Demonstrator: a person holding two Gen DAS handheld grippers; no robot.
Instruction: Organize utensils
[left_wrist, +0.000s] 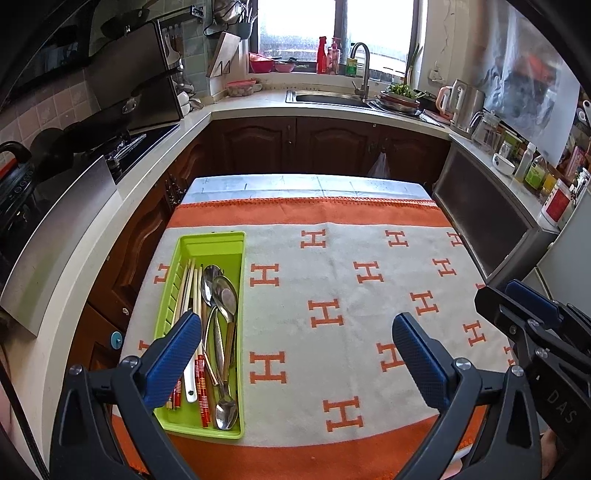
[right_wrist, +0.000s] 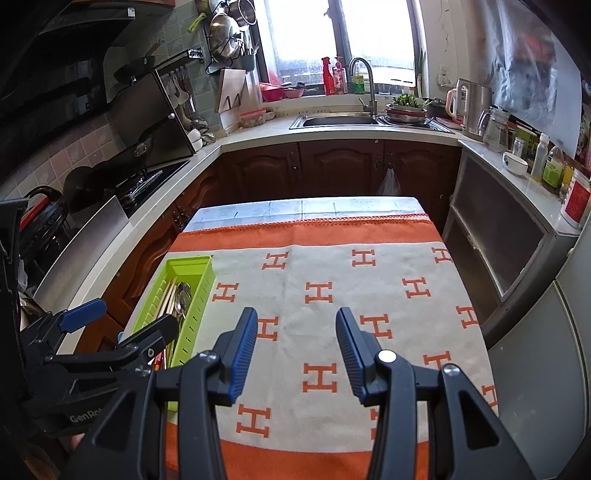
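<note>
Hovering with jaws apart and empty, the left gripper (left_wrist: 295, 354) and right gripper (right_wrist: 295, 350) flank the utensil-filled lime-green plastic tray (left_wrist: 221, 242) at lower left.

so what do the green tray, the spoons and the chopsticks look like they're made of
Green tray: looks like moulded plastic, one flat lime colour, slotted side wall.
Spoons: metal, probably stainless steel, with a bright mirror shine.
Chopsticks: pale matt shafts, likely wood or bamboo; some ends are red-banded, seemingly painted.
</note>
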